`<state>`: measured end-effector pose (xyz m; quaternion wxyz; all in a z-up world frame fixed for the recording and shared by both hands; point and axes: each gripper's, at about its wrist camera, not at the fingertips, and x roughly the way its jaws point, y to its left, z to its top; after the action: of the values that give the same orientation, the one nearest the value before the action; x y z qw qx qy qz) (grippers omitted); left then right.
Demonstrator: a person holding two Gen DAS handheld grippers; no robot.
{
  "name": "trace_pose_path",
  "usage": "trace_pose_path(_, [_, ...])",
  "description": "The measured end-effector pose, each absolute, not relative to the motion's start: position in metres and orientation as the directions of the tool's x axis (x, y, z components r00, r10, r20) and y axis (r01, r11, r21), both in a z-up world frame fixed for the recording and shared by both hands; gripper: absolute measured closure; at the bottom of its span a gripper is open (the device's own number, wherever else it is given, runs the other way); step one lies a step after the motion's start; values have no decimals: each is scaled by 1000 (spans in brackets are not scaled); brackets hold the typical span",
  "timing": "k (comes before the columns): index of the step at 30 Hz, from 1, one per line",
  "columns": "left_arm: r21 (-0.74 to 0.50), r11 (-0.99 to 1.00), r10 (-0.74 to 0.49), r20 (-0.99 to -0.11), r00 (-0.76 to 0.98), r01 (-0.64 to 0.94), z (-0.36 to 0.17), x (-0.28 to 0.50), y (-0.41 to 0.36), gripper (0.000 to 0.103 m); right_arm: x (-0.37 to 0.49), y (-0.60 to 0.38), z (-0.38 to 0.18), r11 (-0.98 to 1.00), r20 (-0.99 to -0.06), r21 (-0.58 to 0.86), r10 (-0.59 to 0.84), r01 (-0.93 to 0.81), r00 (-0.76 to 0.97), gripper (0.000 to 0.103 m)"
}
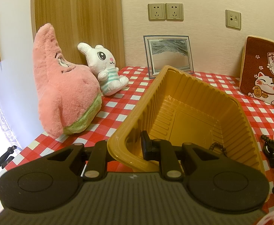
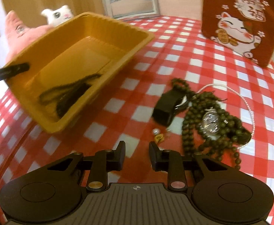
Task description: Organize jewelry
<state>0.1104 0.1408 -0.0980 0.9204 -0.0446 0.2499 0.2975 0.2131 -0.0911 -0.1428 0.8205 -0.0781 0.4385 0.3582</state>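
Note:
My left gripper [image 1: 129, 150] is shut on the near rim of a yellow plastic tray [image 1: 189, 112] and holds it tilted up off the table. A dark bead bracelet [image 1: 216, 147] lies in the tray's low corner; in the right wrist view it is a blurred dark strand [image 2: 69, 95] in the tray [image 2: 91, 28]. My right gripper [image 2: 137, 154] is open and empty, low over the cloth. Just ahead lie small earrings [image 2: 158, 136], a black strap [image 2: 165, 106], a pile of dark bead necklaces [image 2: 217, 123] with a clear crystal pendant [image 2: 212, 121], and a thin white chain [image 2: 247, 101].
A red and white checked cloth [image 2: 193, 60] covers the table. A pink star plush [image 1: 61, 90] and a white rabbit plush [image 1: 105, 69] stand at the left. A picture frame [image 1: 168, 54] leans on the wall. A red lucky-cat cushion [image 2: 240, 22] stands at the right.

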Motion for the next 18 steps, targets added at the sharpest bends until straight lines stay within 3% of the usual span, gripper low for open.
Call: trace_pose_path(18, [65,819,523,-490,697,-570,-98,111,143,86,229,-81,-149,768,-760,121,479,-629,439,74])
